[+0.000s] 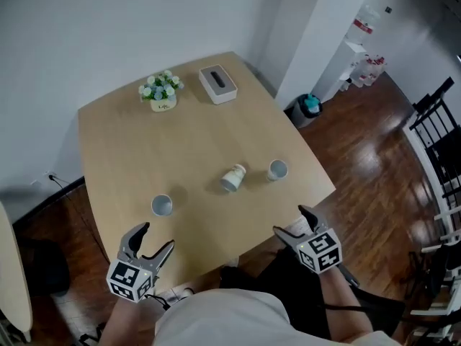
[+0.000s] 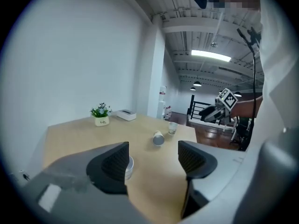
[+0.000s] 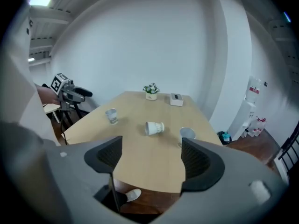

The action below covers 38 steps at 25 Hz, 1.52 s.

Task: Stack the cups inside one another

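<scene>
The left gripper (image 1: 158, 236), jaws wide and empty, hovers by an upright cup (image 1: 162, 205) well left of the tipped cup (image 1: 233, 177). A second cup (image 1: 277, 169) stands just right of it, near the right gripper (image 1: 290, 220), equally agape and empty. A careless nudge could roll the tipped cup away.

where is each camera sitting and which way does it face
Head view: on the person's head, looking steeply down at the table; shows left tool, right tool and a white shirt.
Left gripper view: on the left tool, looking across the table at the tipped cup; own open jaws, right tool beyond.
Right gripper view: on the right tool, facing the white wall; own open jaws, left tool at left.
Shared: all three see the tipped cup.
</scene>
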Each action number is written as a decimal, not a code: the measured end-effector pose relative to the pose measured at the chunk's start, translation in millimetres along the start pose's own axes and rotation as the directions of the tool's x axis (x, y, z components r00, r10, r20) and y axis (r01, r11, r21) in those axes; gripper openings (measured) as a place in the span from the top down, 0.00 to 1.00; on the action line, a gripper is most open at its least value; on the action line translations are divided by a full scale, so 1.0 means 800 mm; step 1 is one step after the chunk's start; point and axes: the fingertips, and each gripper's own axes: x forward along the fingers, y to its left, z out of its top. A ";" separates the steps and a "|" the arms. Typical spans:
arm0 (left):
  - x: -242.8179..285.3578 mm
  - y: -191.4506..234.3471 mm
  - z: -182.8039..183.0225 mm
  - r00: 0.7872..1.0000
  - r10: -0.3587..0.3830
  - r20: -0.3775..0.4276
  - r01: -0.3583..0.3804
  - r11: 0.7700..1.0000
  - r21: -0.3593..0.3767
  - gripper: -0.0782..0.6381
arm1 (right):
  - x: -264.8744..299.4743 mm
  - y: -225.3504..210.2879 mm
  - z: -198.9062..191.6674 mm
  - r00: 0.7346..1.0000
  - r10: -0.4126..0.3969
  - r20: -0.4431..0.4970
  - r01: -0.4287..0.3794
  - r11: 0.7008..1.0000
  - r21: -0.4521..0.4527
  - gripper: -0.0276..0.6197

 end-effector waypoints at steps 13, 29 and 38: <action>0.039 0.000 0.060 0.993 0.113 -0.046 -0.114 0.993 -0.028 0.40 | 0.240 -0.188 -0.026 0.995 -0.009 -0.103 0.009 1.000 -0.002 0.35; -0.067 0.029 0.051 0.995 0.074 0.064 -0.073 0.997 -0.023 0.40 | 0.135 -0.069 0.082 0.999 -0.047 0.022 0.048 0.997 -0.052 0.40; -0.154 0.047 0.007 0.992 0.055 0.111 -0.054 0.998 -0.008 0.40 | 0.149 0.097 0.152 0.997 0.062 0.049 -0.056 0.990 -0.129 0.40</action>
